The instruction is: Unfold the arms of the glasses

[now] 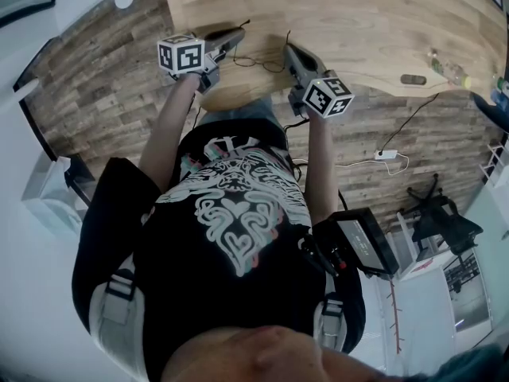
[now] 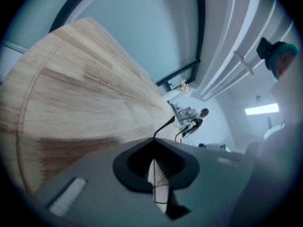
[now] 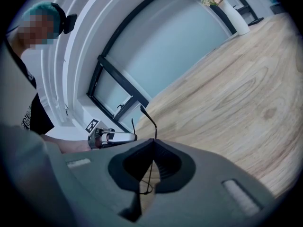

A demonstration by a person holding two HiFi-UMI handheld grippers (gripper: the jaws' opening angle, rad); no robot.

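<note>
Glasses (image 1: 256, 60) held over the counter (image 1: 358, 22) near its edge, one thin arm (image 2: 163, 126) clamped in left gripper (image 2: 154, 148) fingers, other arm (image 3: 149, 119) clamped in right gripper (image 3: 154, 145) fingers, both seemingly swung open already, little left besides release.

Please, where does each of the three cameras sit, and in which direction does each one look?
Head view: on the head, looking down over the shirt and both forearms to the table.
Left gripper view: on the left gripper, along its shut fingers holding the glasses; table left, head right.
Right gripper view: on the right gripper, across the table toward the left gripper and hand.
Shared: both gripper views show glasses and table.
</note>
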